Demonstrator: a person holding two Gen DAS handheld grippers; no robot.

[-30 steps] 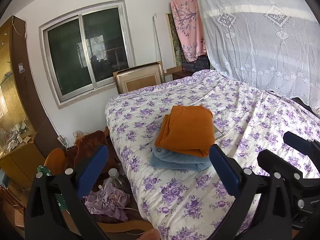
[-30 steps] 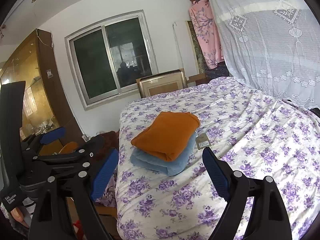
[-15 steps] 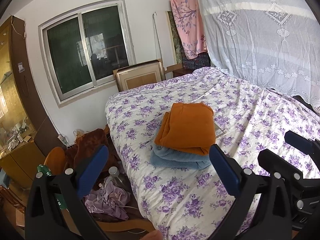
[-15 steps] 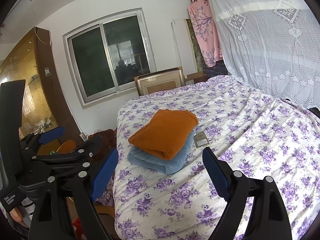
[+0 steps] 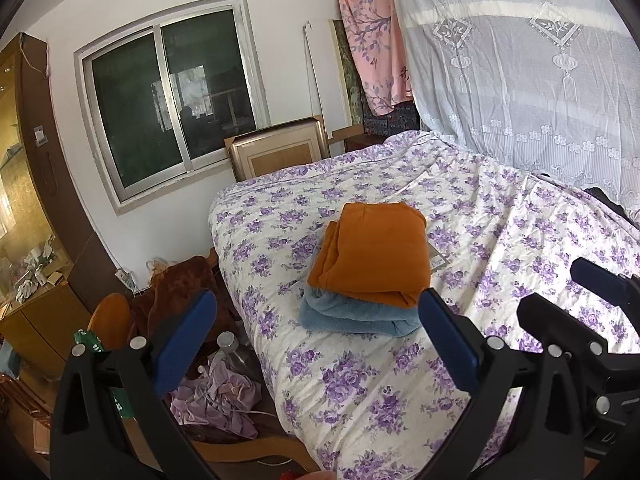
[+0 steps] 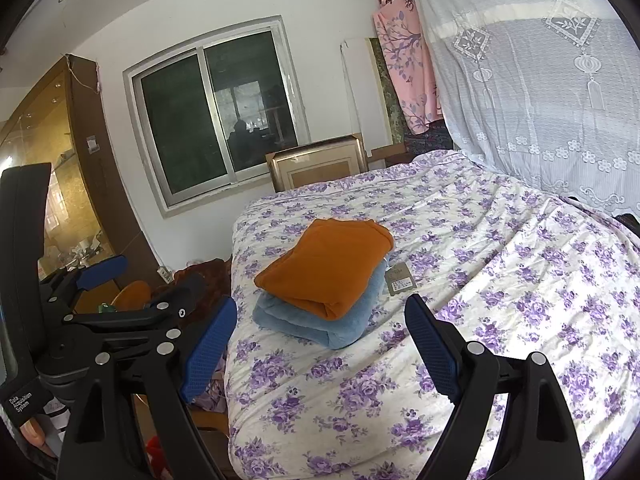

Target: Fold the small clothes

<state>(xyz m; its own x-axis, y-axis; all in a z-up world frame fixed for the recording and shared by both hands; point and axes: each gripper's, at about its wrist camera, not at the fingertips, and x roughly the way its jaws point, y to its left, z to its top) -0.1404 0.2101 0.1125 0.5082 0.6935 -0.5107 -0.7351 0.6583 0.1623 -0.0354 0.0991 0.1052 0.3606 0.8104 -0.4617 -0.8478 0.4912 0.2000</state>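
Two folded clothes, an orange one (image 6: 326, 266) on a blue one (image 6: 320, 320), already lie stacked near the bed (image 6: 520, 320) edge, so little seems left, while my left claw (image 5: 316, 334) and right claw (image 6: 320, 338) hang wide open, holding nothing.

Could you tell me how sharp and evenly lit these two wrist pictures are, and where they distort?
Left wrist view: sharp, soft daylight, fisheye bends the window. Right wrist view: equally sharp, lace curtain glows backlit, the orange garment evenly lit, dark corners.
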